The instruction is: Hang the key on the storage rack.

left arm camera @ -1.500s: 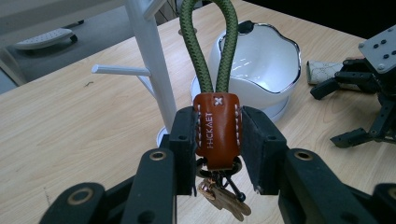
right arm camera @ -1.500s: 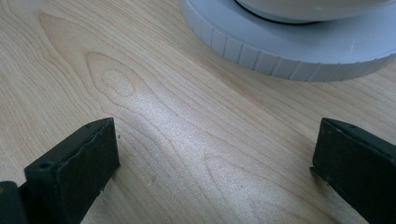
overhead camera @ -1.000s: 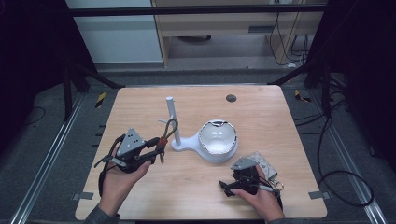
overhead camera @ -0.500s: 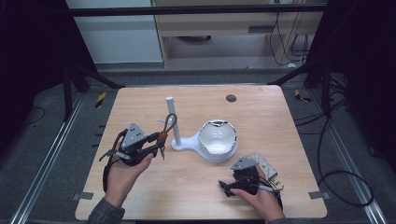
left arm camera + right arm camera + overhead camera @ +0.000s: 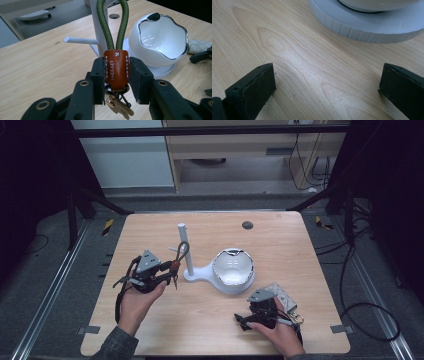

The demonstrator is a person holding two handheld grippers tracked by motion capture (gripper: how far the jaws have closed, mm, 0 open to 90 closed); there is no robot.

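My left gripper (image 5: 116, 75) is shut on the brown leather tab (image 5: 116, 68) of a keychain. Its green rope loop (image 5: 112, 27) rises toward the white post (image 5: 184, 245) of a stand, and keys (image 5: 117, 106) hang below the jaws. The loop (image 5: 182, 251) sits by the post's short side peg (image 5: 80, 40); whether it is over the peg I cannot tell. A white bowl (image 5: 233, 270) rests on the stand's round base (image 5: 372, 25). My right gripper (image 5: 241, 321) lies on the table near the front edge. Its jaws (image 5: 327, 87) stand open over bare wood.
A beige patterned pouch (image 5: 282, 295) lies beside the right hand, right of the bowl. A dark round hole (image 5: 247, 225) sits near the table's far edge. The wooden tabletop (image 5: 150, 330) stretches in front of the left hand.
My left hand has shifted a little toward the far side of the table with the keychain in its jaws. The right hand has stayed put.
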